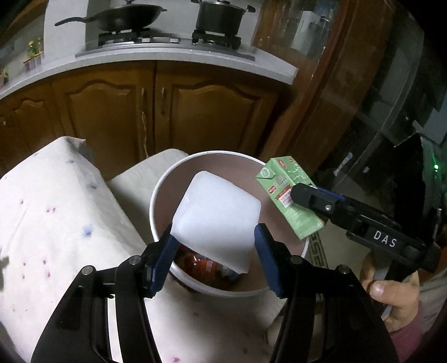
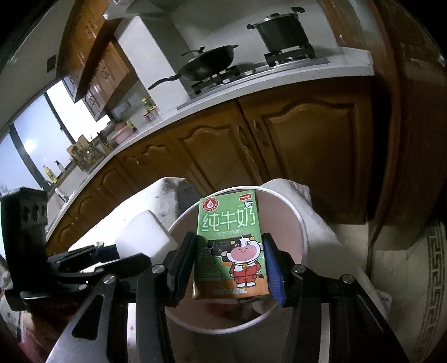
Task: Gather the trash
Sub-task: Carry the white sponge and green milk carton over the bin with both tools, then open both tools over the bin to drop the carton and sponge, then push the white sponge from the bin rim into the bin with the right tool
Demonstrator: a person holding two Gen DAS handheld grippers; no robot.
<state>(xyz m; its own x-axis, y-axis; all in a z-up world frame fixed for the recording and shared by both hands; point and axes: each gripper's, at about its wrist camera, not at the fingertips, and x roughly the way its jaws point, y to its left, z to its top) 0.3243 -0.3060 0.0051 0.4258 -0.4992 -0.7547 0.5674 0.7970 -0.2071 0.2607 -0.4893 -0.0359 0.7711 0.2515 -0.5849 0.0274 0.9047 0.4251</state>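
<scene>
Over the bin (image 1: 178, 173), my left gripper (image 1: 213, 243) clamps a white block (image 1: 216, 215) and my right gripper (image 2: 229, 268) a milk carton (image 2: 229, 237); I should centre each inside the rim before parting the jaws.

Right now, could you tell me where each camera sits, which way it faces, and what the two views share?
Left wrist: on the left gripper, facing down into the bin toward the stove; its jaws flank a white block; the right gripper and a hand show.
Right wrist: on the right gripper, facing the same way, shut on a milk carton; the left gripper shows at its left.
Shared: bin, block, carton, wok, pot.
</scene>
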